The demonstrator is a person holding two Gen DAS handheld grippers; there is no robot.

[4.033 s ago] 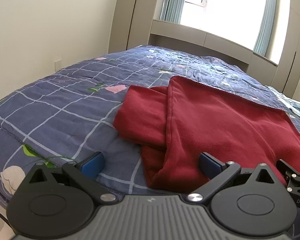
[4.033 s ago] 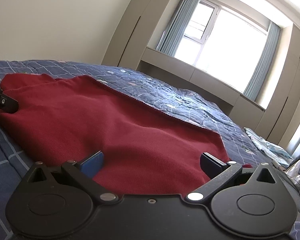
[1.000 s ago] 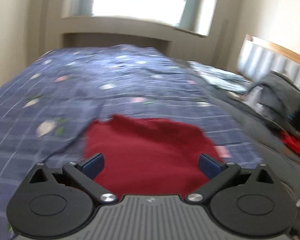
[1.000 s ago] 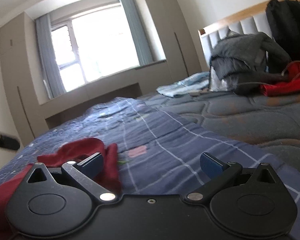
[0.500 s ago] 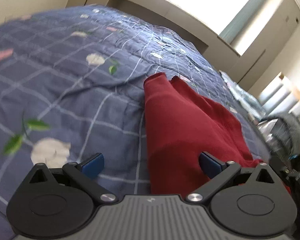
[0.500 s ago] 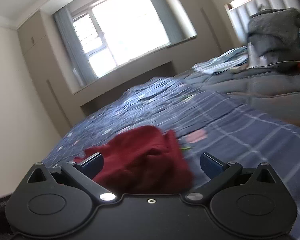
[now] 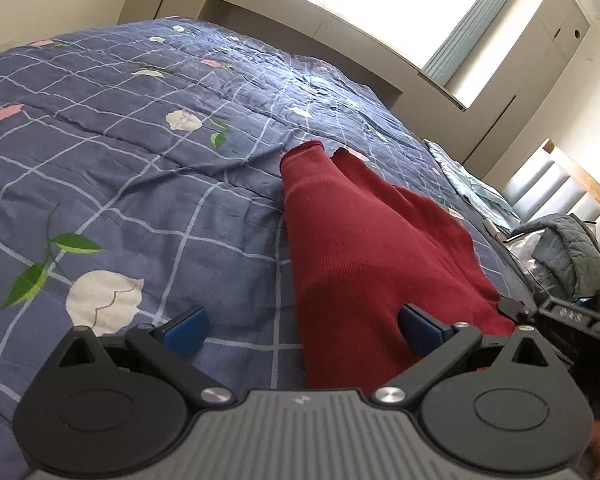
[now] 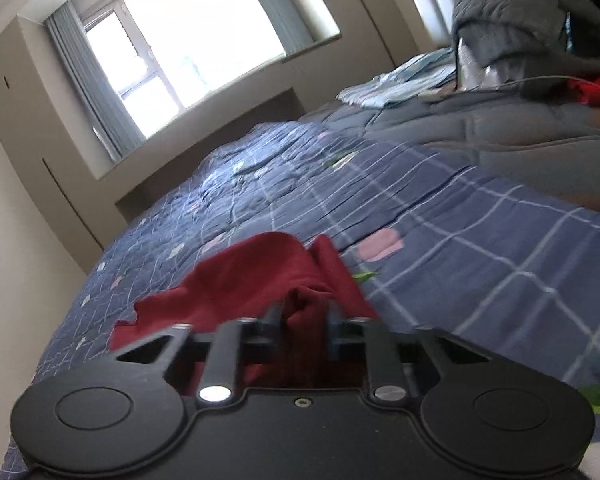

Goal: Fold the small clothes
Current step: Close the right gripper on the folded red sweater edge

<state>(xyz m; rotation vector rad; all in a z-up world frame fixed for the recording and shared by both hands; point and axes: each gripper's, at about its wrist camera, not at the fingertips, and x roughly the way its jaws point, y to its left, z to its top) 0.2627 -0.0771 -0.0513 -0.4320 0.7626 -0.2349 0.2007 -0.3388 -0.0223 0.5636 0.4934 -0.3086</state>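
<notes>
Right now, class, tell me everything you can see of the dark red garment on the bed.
The dark red garment is a soft, fine-ribbed knit, folded into a long narrow strip on the blue checked quilt. Its far end shows two loose tips. The right tongs have just closed and pinch a bunched fold at its near end. The left tongs stand open astride its near edge, one pad over the cloth.

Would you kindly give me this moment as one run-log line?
right gripper: just closed, shut on red garment | left gripper: open, straddling its near edge | blue quilt: underneath
</notes>
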